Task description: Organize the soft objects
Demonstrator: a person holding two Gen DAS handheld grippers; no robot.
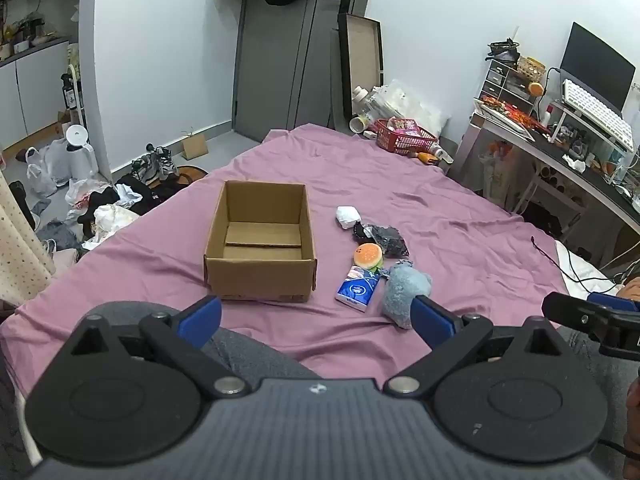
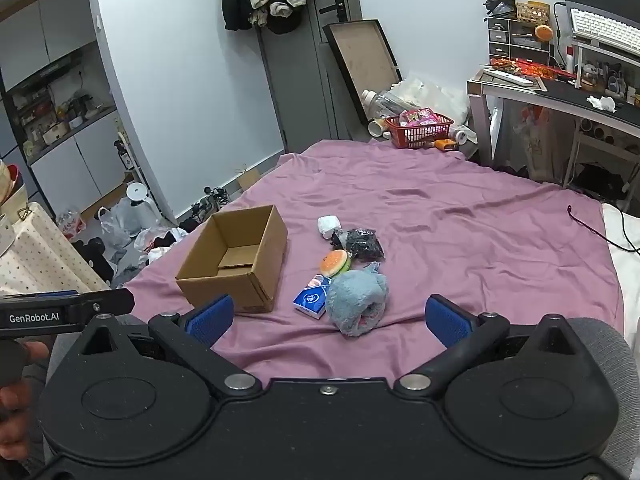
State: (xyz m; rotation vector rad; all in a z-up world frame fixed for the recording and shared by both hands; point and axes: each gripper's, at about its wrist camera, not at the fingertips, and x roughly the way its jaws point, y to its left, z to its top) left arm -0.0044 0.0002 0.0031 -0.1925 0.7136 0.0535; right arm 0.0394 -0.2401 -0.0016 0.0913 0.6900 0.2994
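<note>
On the bed's purple sheet (image 1: 440,200), one cardboard box (image 1: 260,240) stands open and empty; judging by this, sorting has not begun. Five soft items lie in a loose row just right of the box: one white bundle (image 1: 347,216), one dark pouch (image 1: 386,240), one burger toy (image 1: 368,256), one blue tissue pack (image 1: 357,288), one grey-blue plush (image 1: 404,288). All five remain to be boxed. The left tool (image 1: 316,316) and the right tool (image 2: 326,320) both gape wide, holding nothing, near the box's front.
</note>
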